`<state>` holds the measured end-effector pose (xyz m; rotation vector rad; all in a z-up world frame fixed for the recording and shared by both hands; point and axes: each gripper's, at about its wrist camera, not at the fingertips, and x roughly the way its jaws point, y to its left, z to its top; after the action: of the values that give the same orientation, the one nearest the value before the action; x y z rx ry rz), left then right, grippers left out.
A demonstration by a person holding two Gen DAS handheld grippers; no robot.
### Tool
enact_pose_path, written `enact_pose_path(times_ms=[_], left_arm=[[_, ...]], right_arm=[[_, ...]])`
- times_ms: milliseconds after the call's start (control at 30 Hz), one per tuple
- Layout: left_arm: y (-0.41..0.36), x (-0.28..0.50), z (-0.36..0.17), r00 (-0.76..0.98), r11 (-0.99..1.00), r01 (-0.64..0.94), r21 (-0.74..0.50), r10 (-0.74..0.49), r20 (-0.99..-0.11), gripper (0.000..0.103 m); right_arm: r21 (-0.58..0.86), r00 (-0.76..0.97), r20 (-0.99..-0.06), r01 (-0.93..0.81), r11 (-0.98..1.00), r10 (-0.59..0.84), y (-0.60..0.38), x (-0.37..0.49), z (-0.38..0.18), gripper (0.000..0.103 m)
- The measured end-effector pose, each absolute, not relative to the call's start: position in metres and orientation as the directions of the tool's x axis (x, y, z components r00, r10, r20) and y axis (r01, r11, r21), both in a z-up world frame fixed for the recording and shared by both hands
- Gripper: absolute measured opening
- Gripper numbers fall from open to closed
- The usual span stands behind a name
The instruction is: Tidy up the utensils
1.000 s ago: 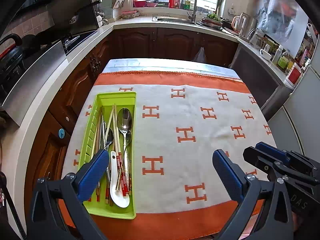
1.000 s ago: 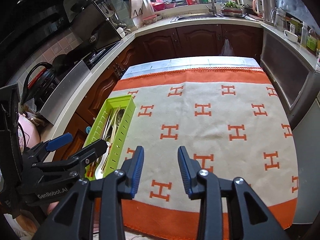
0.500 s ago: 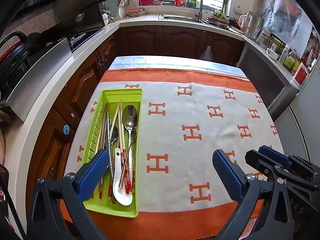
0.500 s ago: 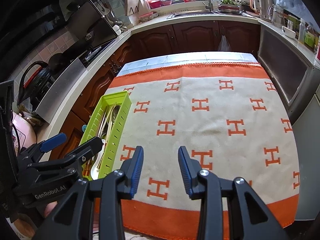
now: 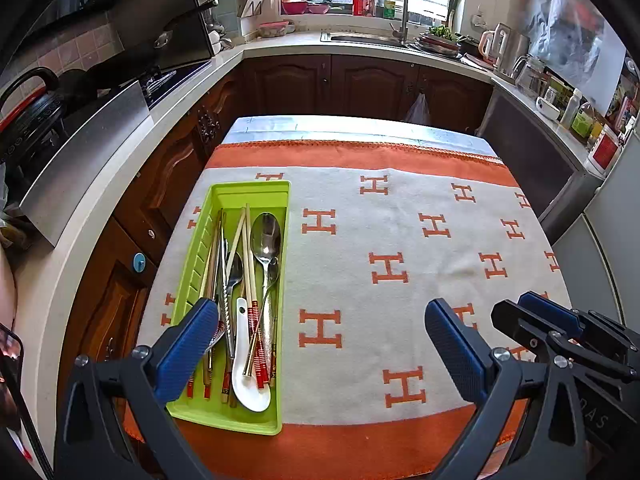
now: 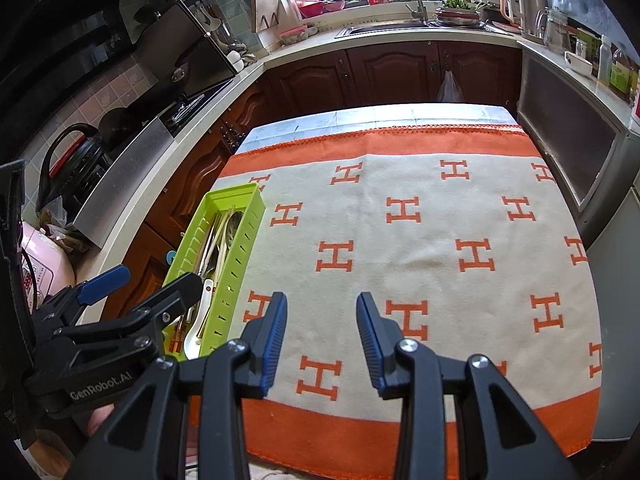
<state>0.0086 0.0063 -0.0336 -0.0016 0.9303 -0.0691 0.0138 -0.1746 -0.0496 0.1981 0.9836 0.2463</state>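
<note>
Both the left claw, marked "GenRobot.AI", and right claw gape empty over the H-patterned cloth.

A matt woven cloth, cream with orange H marks and orange borders, covers the surface. The lime-green tray looks like smooth plastic with a slight sheen. In it lie polished, mirror-bright metal spoons, pale wooden chopsticks with glossy red-banded ends, and a glossy white ceramic-looking soup spoon. The left gripper and right gripper have matt black plastic frames, blue ribbed rubbery pads on the jaws, and shiny metal screws. Behind, the cabinets are dark varnished wood.
</note>
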Motion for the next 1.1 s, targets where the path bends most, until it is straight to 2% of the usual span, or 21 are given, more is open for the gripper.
enact_pose_path(times_ms=[1100], left_arm=[[0.0023,0.0119,-0.0409,0.578,0.998,0.06,-0.029,-0.059,-0.814,0.102]], right_arm=[[0.287,0.523,-0.797,-0.111,0.951,0.301,-0.1761,0.0151,-0.0522,0.036]])
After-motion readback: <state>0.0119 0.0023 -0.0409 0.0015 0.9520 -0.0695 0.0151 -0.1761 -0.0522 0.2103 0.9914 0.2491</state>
